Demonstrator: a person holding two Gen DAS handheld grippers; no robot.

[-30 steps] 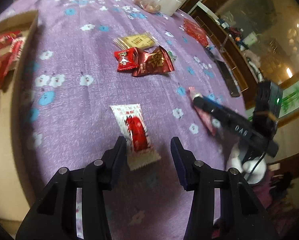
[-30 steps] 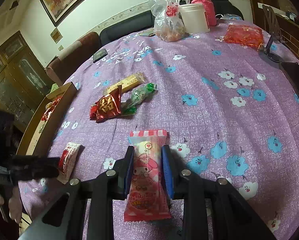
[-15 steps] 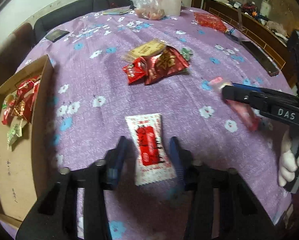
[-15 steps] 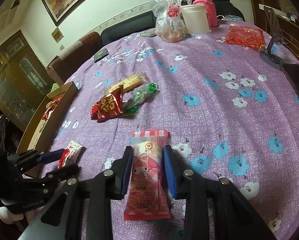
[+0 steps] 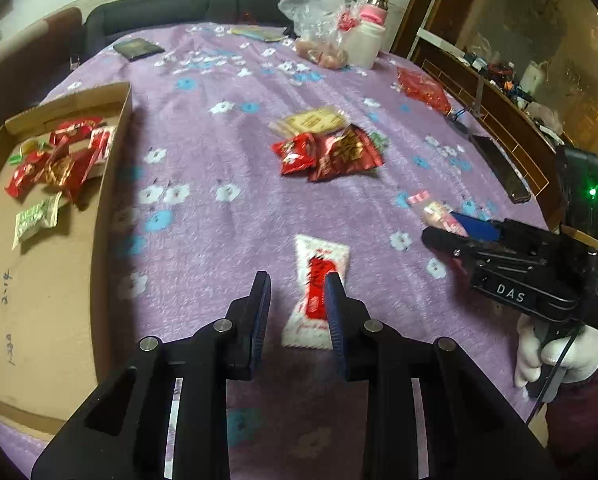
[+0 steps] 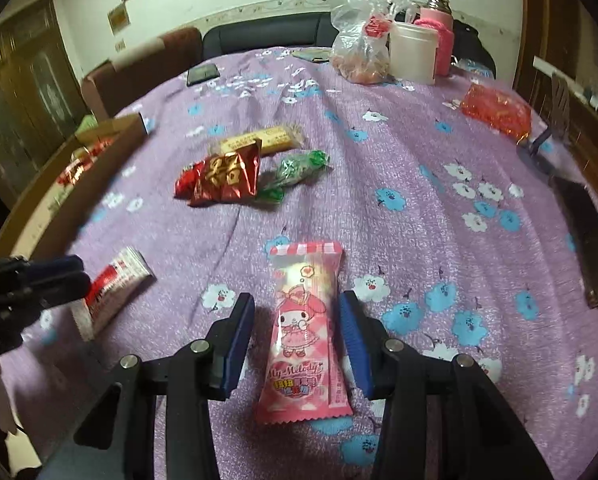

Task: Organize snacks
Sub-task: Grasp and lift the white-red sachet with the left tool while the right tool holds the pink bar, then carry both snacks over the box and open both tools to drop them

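Note:
A white and red snack packet (image 5: pixel 317 280) lies flat on the purple flowered cloth. My left gripper (image 5: pixel 297 296) straddles it with its jaws closing. The right pad overlaps the packet's edge, and bare cloth shows beside the left pad. In the right wrist view the same packet (image 6: pixel 107 292) sits at the left gripper (image 6: pixel 73 274) tips. A pink My Melody packet (image 6: pixel 305 328) lies between the opening jaws of my right gripper (image 6: pixel 297 320), with a gap on each side. The cardboard box (image 5: pixel 111 184) at the left holds several red and green snacks.
Mid-table lies a pile of red packets (image 5: pixel 331 152), a yellow bar (image 5: pixel 311 120) and a green candy (image 6: pixel 299 168). A plastic bag (image 5: pixel 319 40), white jar (image 5: pixel 363 44), phone (image 5: pixel 137 48) and red bag (image 5: pixel 423 88) sit farther back. A white-gloved hand (image 5: pixel 555 356) holds the right gripper.
The left jaws have narrowed around the white and red packet and the left view has tilted upward. The right jaws have spread off the pink packet, which now lies loose between them.

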